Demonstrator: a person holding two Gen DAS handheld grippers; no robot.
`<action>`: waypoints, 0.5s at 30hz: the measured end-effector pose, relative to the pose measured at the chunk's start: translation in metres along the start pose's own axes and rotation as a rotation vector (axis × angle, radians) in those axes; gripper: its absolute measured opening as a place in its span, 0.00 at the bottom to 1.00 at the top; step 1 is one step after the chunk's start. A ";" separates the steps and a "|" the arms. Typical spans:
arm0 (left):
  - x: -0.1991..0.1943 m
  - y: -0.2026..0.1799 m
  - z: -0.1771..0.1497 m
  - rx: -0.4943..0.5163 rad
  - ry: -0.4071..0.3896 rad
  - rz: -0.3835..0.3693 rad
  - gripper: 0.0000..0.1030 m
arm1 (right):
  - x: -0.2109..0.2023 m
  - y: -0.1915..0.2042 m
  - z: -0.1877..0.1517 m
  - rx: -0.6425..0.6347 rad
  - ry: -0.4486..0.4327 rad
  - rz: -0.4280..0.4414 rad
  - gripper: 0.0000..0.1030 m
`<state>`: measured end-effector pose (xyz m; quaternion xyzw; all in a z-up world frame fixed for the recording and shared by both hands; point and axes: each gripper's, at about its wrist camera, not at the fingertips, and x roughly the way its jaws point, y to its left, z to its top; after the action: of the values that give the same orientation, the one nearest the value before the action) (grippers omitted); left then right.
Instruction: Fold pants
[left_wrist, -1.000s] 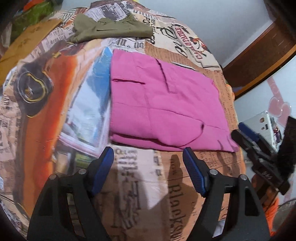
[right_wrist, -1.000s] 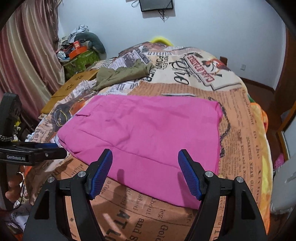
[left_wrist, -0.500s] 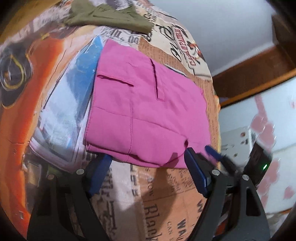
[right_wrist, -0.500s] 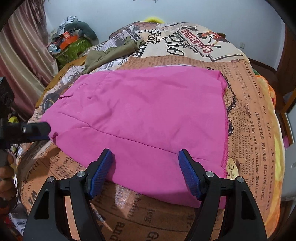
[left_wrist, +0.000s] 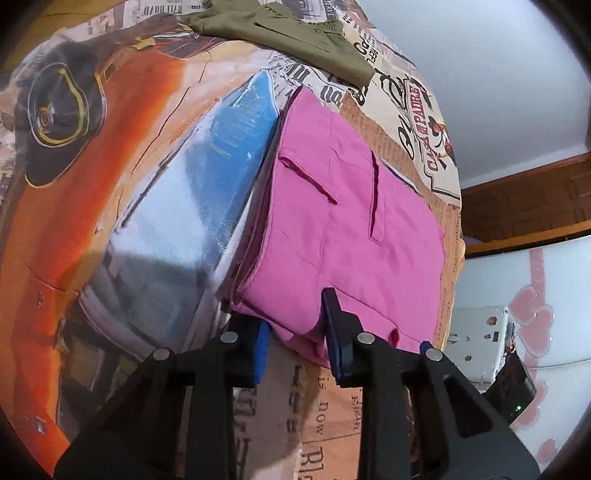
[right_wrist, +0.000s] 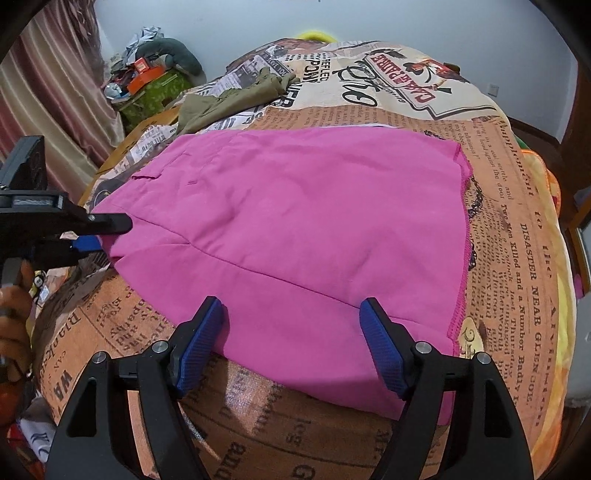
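Note:
Pink pants (left_wrist: 343, 236) lie folded flat on a bed with a newspaper-print cover (left_wrist: 110, 184). My left gripper (left_wrist: 295, 336) has closed on the near corner of the pink pants, one finger under the cloth, one on top. In the right wrist view the pink pants (right_wrist: 303, 236) fill the middle, and the left gripper (right_wrist: 96, 232) shows at their left corner. My right gripper (right_wrist: 291, 332) is open, its blue fingertips (right_wrist: 201, 339) straddling the near edge of the pants, resting on or just above the cloth.
Olive-green pants (left_wrist: 295, 40) lie crumpled at the far end of the bed, also in the right wrist view (right_wrist: 236, 99). A curtain (right_wrist: 44, 110) and a cluttered box (right_wrist: 155, 88) stand left of the bed. A wooden door frame (left_wrist: 524, 199) is to the right.
My left gripper moved forward to the pants' near corner and closed on it. My right gripper moved forward and down over the pants' near edge, staying open.

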<state>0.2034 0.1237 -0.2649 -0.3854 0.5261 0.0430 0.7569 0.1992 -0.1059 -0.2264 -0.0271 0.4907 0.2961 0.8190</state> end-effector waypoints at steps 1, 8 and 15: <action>0.000 0.000 0.000 0.009 -0.007 0.008 0.25 | 0.000 0.000 0.000 0.001 0.000 0.002 0.73; -0.015 -0.014 -0.012 0.157 -0.098 0.110 0.20 | 0.001 -0.001 0.001 0.005 -0.002 0.012 0.72; -0.054 -0.011 -0.015 0.281 -0.274 0.314 0.18 | 0.000 0.012 0.007 -0.027 -0.015 0.024 0.71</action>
<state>0.1729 0.1252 -0.2161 -0.1806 0.4727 0.1382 0.8514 0.1985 -0.0939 -0.2198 -0.0302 0.4810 0.3126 0.8186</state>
